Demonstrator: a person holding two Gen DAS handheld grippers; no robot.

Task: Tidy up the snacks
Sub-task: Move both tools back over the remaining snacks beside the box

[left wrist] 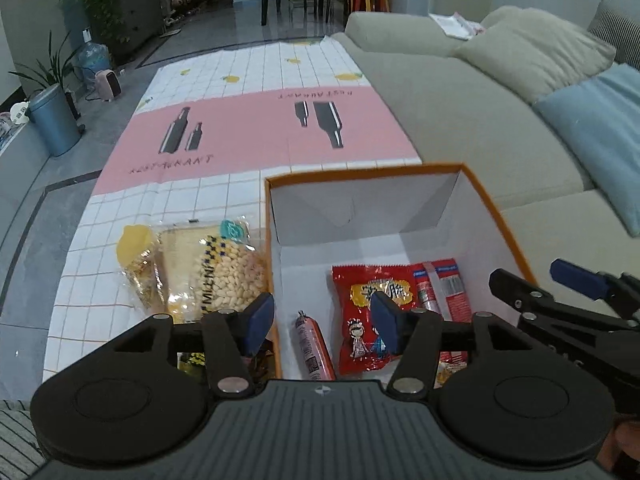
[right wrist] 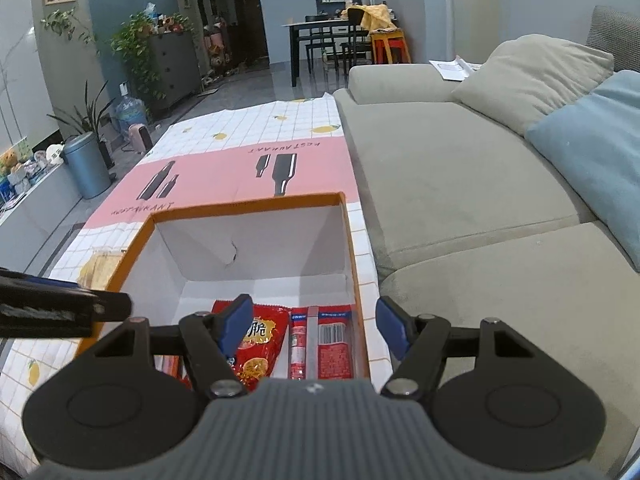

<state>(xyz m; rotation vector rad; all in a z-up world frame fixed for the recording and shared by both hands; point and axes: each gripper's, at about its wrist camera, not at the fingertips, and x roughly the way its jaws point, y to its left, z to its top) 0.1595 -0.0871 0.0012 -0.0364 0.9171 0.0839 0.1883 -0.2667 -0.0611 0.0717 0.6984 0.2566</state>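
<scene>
I see the left hand-held gripper released over the orange-rimmed box; sausage stick inside, apparently loose. Right hand-held gripper released, empty. Nut bag at 9 o'clock outside the box.

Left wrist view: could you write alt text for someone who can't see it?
An open left gripper hangs over an orange-rimmed box holding a red snack bag, a small sausage and red packets. A clear bag of nuts lies outside on the checked tablecloth.
</scene>
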